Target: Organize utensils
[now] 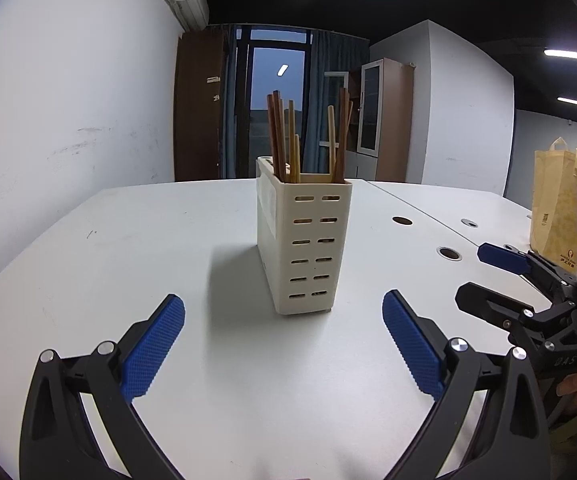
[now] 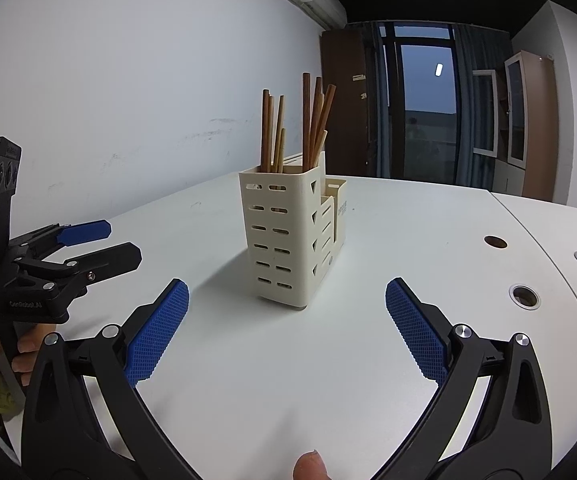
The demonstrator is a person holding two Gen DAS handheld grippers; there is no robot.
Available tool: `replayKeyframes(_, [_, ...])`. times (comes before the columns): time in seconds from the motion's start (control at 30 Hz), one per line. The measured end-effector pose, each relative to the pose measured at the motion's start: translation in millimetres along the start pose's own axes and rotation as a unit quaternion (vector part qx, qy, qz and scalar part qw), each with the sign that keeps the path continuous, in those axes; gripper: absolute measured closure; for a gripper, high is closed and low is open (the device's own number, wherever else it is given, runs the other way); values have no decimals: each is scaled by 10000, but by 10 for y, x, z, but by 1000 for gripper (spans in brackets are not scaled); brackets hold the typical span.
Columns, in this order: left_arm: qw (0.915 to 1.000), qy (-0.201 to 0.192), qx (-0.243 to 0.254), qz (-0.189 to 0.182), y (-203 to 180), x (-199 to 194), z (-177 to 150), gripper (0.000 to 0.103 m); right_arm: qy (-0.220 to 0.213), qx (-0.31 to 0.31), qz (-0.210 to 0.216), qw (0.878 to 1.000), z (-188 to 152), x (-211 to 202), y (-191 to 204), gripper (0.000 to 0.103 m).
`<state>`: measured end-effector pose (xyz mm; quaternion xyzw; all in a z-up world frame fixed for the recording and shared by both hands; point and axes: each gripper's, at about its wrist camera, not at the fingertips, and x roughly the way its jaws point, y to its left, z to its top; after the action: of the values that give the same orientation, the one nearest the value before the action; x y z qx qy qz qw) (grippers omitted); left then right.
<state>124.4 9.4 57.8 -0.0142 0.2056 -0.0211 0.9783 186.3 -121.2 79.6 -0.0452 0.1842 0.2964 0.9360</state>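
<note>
Apparently sorted: chopsticks (image 1: 284, 140) stand upright in the holder (image 1: 308, 244), mid-bench (image 1: 128, 260). Left gripper (image 1: 284, 344) and right gripper (image 2: 286, 328) both wide, empty, near it w/o touching, prob. done.

The holder (image 1: 304, 240) looks like cream plastic, smooth and matt, with slotted walls. The chopsticks (image 1: 284, 140) standing in it look like wood, some reddish brown, some pale, with a dull finish. Under the holder, the table (image 1: 128, 248) is a smooth white laminate with a faint sheen. Right of the holder, a bag (image 1: 560, 208) looks like tan paper. The left gripper (image 1: 284, 344) has matt black plastic arms, blue knurled rubbery pads (image 1: 156, 348) and shiny metal pins.
</note>
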Motion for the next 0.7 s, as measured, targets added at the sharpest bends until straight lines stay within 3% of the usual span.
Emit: replayKeyframes(0.7, [9997,-70,228,101,-102,9,-32,6,35,-38,20,10000,-4,2,32,8])
